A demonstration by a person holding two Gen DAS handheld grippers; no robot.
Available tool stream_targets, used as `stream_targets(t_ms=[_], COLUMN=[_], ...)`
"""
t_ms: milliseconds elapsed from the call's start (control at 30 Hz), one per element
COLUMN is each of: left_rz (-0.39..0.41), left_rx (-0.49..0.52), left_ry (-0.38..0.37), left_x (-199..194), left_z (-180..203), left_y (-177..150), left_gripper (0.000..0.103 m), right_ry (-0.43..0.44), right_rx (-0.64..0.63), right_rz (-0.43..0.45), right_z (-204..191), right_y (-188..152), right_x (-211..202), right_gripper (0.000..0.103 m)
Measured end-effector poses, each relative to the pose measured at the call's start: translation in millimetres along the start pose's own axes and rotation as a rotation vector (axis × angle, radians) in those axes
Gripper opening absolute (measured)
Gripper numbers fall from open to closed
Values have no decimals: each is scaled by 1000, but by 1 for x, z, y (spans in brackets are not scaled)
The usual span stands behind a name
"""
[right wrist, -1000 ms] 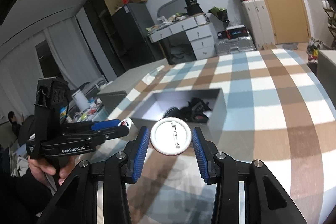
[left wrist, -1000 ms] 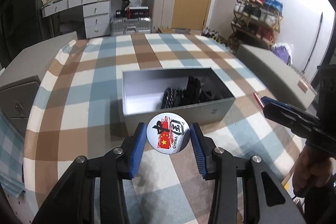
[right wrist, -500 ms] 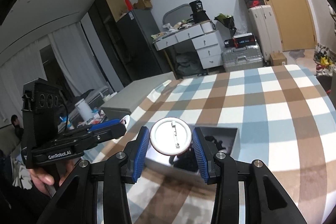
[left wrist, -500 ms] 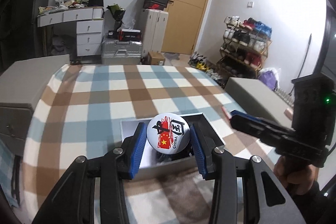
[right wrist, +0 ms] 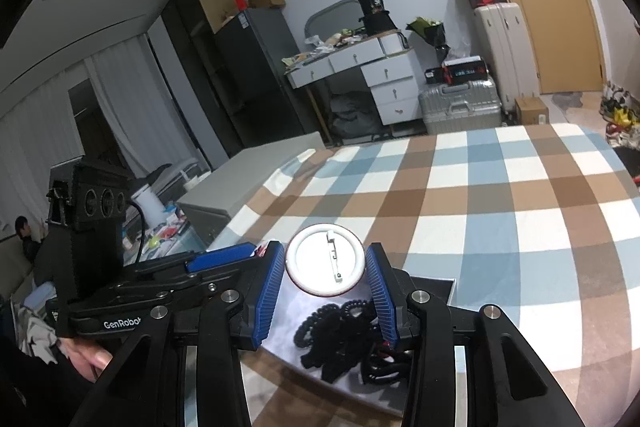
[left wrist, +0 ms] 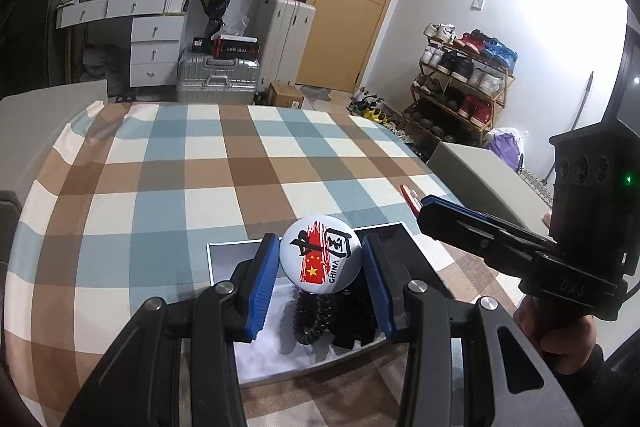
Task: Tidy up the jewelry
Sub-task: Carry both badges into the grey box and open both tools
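Flag badge (left wrist: 320, 254): my left gripper (left wrist: 320, 281) pinches this round pin by its edges, face to the camera, right over the box.
White-backed badge (right wrist: 325, 259): my right gripper (right wrist: 326, 289) squeezes this one too, with its clasp side showing, also above the box.
Box (left wrist: 224, 251): a grey open box on the checked cloth (left wrist: 168, 179), low in both views at 6 o'clock.
Already inside: black curly hair ties (right wrist: 340, 331) and other dark bits.
Done: some things are put away.
Left: I think both badges must go down into the box, then I let go.
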State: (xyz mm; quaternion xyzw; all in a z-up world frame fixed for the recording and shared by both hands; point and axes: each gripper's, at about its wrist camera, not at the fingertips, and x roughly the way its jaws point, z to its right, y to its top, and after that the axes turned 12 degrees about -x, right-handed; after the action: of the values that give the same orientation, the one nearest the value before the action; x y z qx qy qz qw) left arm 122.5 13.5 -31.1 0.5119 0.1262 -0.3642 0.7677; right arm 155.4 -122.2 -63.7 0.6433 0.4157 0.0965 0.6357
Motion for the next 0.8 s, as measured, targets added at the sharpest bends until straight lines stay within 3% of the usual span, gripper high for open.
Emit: stream_targets(t_ms=[800], left_rz=[-120], left_rx=[-51], left_ry=[-28], left_x=[25], left_z=[-16], left_y=[-2], left_gripper=[37], right_ry=[22], right_rx=[10], right_rz=[-100], right_z=[7], right_y=[-14], right_x=[31], right_gripper=[43])
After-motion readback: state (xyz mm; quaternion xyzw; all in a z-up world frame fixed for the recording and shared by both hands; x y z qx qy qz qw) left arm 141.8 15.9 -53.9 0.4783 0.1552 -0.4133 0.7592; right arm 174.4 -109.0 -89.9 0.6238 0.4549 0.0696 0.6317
